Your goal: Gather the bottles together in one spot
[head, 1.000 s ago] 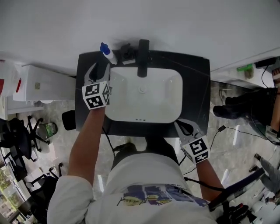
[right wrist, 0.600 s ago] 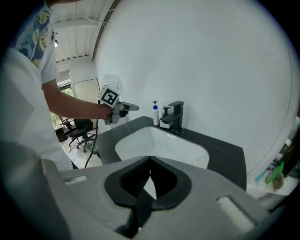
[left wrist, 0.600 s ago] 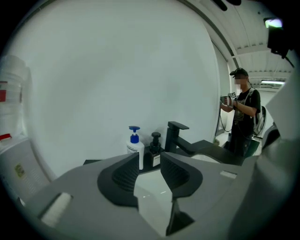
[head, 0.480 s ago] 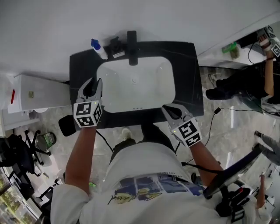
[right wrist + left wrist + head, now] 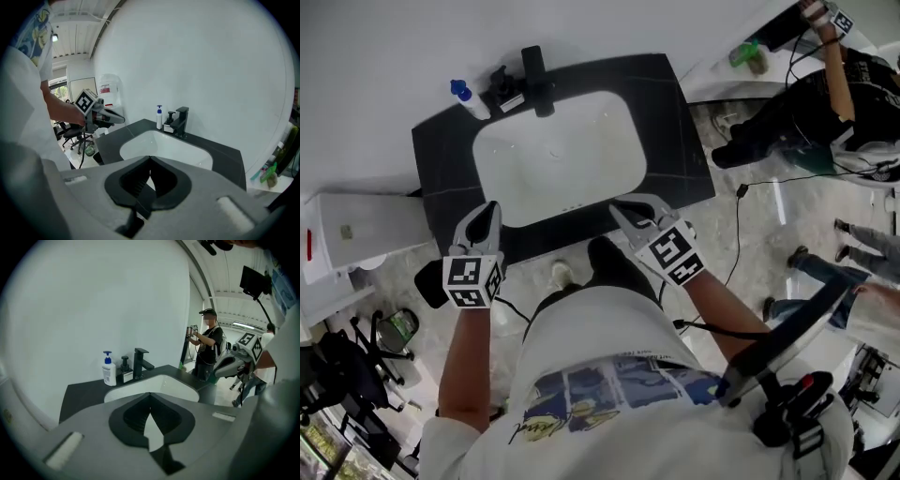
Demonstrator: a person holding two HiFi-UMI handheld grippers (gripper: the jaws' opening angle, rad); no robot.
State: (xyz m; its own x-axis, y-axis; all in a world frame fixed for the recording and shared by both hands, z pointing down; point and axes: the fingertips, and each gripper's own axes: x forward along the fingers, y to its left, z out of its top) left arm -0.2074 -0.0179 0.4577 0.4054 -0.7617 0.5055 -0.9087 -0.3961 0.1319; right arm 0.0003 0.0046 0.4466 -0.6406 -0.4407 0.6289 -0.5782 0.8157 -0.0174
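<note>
Before sink (image 5: 553, 159), left tool (image 5: 490, 210) just clenched empty, right tool (image 5: 619, 208) clenched empty, both angled downward

head view overhead; gripper views low, front, sharing sink (image 5: 553, 155).

White plastic pump bottle (image 5: 109, 374): blue pump head, blue label print. Squat black soap dispenser (image 5: 125, 367): white label on front. Angular tap (image 5: 139, 362): matt black. Rectangular ceramic basin (image 5: 553, 155): white. Flat countertop (image 5: 684, 122): black. Person's shirt (image 5: 609, 366): white, blue-and-yellow printed band. Marbled floor (image 5: 759, 244): pale beige-grey.
</note>
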